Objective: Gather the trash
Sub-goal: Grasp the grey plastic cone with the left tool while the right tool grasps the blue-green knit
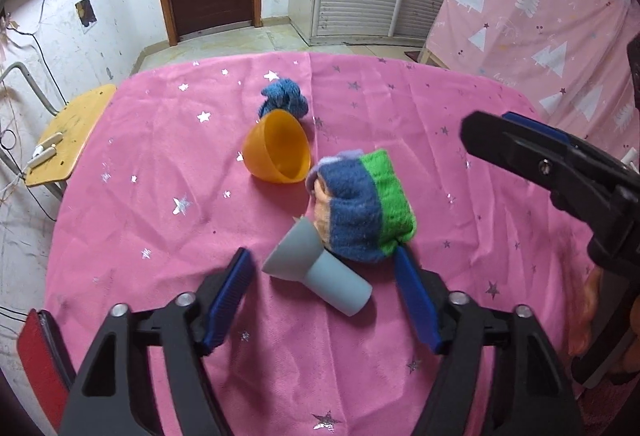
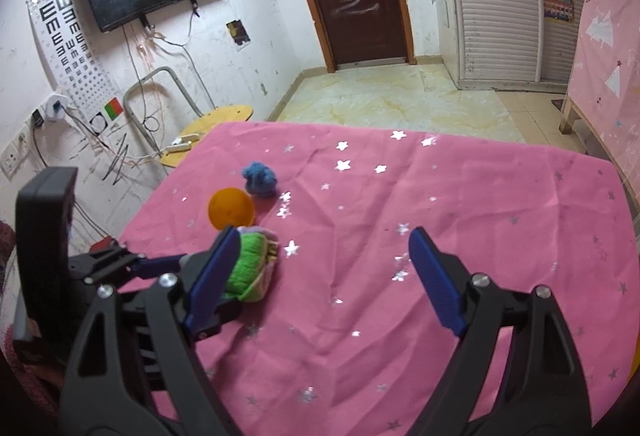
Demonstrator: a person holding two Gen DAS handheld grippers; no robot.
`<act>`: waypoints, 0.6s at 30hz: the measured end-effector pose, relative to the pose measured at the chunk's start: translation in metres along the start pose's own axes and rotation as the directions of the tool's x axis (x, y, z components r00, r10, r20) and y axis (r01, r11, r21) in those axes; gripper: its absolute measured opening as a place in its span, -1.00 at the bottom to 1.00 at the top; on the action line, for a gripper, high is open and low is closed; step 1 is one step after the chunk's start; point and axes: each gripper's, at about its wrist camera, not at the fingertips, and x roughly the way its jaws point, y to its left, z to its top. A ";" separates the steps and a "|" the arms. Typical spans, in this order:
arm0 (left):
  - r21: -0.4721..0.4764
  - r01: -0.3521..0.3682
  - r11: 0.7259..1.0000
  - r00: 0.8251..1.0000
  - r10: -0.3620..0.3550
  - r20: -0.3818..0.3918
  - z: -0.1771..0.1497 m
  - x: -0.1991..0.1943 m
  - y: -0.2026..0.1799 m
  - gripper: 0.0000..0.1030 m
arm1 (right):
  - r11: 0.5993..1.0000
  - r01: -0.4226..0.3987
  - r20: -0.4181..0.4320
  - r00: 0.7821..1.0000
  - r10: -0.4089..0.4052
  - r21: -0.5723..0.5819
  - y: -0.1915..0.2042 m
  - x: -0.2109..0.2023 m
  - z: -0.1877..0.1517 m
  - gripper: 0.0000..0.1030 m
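Observation:
On the pink starred tablecloth (image 1: 160,163) a grey funnel-shaped piece (image 1: 316,270) lies on its side between the open fingers of my left gripper (image 1: 324,264), not gripped. A rolled blue, green and peach sock (image 1: 364,203) lies just beyond it, touching the funnel. An orange bowl (image 1: 278,147) lies tipped on its side behind, with a crumpled blue wad (image 1: 284,99) beyond. My right gripper (image 2: 324,260) is open and empty over bare cloth; the sock (image 2: 250,266) sits by its left finger. The bowl (image 2: 231,207) and wad (image 2: 260,177) lie farther back.
A wooden chair (image 1: 66,139) with a white power strip stands off the table's left edge. The right gripper's black body (image 1: 560,171) reaches in at the right of the left wrist view. A door, shuttered cabinet and tiled floor (image 2: 392,103) lie beyond the far edge.

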 end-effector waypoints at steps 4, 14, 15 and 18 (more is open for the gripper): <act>-0.004 0.029 1.000 1.000 -0.029 0.011 -0.002 -0.003 0.002 -0.20 | 1.000 -0.019 -0.027 0.999 0.019 -0.011 0.010 0.010 0.000 0.60; -0.028 0.054 0.998 0.998 -0.054 0.022 -0.010 -0.012 0.014 -0.38 | 0.997 -0.064 -0.098 0.993 0.059 -0.043 0.030 0.034 0.002 0.60; -0.032 0.055 0.998 0.998 -0.054 0.025 -0.011 -0.014 0.016 -0.39 | 0.997 -0.067 -0.108 0.992 0.061 -0.050 0.033 0.038 0.002 0.60; -0.035 0.053 0.998 0.998 -0.052 0.034 -0.014 -0.021 0.022 -0.42 | 0.996 -0.067 -0.132 0.990 0.060 -0.056 0.037 0.047 0.000 0.60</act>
